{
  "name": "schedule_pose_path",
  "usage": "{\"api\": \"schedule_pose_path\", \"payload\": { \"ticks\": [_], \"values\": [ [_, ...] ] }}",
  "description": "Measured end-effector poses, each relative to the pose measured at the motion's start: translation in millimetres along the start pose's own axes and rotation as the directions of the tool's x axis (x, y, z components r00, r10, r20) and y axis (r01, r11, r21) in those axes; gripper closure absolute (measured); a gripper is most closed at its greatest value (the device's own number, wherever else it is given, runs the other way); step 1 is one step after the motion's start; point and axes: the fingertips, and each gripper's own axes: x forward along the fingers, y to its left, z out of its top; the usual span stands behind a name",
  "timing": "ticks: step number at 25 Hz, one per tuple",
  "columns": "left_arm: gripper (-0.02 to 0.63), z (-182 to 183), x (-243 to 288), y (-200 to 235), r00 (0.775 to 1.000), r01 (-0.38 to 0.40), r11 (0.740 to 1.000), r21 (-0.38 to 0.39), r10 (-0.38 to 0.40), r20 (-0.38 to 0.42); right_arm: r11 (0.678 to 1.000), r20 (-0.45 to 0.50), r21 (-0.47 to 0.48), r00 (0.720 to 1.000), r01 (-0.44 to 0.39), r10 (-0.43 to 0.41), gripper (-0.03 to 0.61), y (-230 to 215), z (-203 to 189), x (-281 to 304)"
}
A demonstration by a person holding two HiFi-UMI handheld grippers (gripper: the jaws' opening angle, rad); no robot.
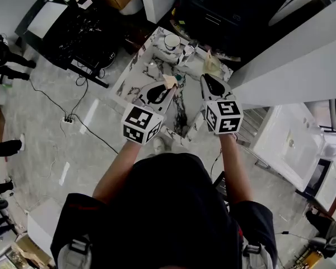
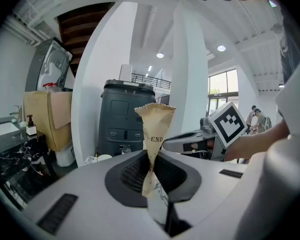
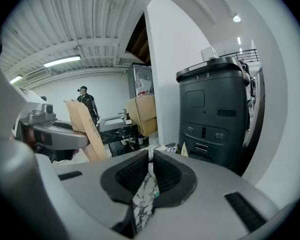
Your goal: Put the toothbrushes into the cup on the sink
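We look down in the head view and see two arms reaching over a marble desk (image 1: 139, 74) in the upper middle of the picture. The left tongs (image 1: 166, 89) are clamped on a tan paper packet (image 1: 169, 81). The right tongs (image 1: 206, 77) are just beside them, a bit to the right. A white cup (image 1: 172, 41) stands on the desk higher in the picture, near the desk's upper edge and apart from the packet. Only this view shows the cup and the whole desk.

From up here we cannot see how the tongs stand. The left gripper view shows it. The two dark pads (image 2: 132, 171) squeeze the packet (image 2: 152, 131) low down. The packet sticks up out of them, with a zigzag top edge and the letters "END" on it. We cannot see what is inside the paper. At the right of that picture is the marker cube (image 2: 229, 123) of the right tongs.

The right gripper view shows its own pads almost together, with only a thin slit and nothing in it. Through the slit, low in the picture, we see a bit of marble and a small teal thing (image 3: 155, 195). At the left edge the other tongs hold the packet (image 3: 82, 125), and it leans over. Both gripper views show a big dark grey box (image 3: 215, 114) behind.
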Motion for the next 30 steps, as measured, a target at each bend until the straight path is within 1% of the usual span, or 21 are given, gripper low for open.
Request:
{"api": "schedule_pose_path", "payload": {
  "ticks": [3, 7, 12, 16, 22, 30],
  "values": [
    [0.572, 0.4, -10.5, -0.8, 1.0, 0.013, 1.0, 0.008, -0.013, 0.011, 1.0, 0.008, -0.005, 1.0, 0.01, -0.009, 0.528, 13.3, 3.3, -5.7],
    [0.572, -0.1, -26.4, -0.5, 0.999, 0.029, 0.999, 0.018, -0.029, 0.023, 0.999, 0.027, 0.0, 0.999, 0.046, -0.046, 0.532, 27.3, 9.4, -15.5],
    [0.572, 4.9, -43.7, -1.9, 0.998, 0.046, 0.998, 0.033, -0.047, 0.044, 0.999, 0.048, 0.005, 0.997, 0.053, -0.053, 0.535, 48.7, 16.2, -31.2],
    [0.572, 3.5, -55.7, -7.7, 0.996, 0.068, 0.997, 0.049, -0.07, 0.053, 0.998, 0.053, -0.001, 0.997, 0.059, -0.059, 0.535, 65.6, 12.1, -40.3],
    [0.572, -2.4, -67.1, -13.0, 0.994, 0.09, 0.994, 0.062, -0.094, 0.052, 0.997, 0.051, 0.002, 0.996, 0.077, -0.077, 0.535, 78.4, 5.2, -49.7],
    [0.572, -4.6, -74.0, -12.8, 0.995, 0.085, 0.995, 0.055, -0.088, 0.053, 0.997, 0.045, -0.001, 0.996, 0.081, -0.081, 0.535, 83.1, 3.2, -54.2]
  ]
}}
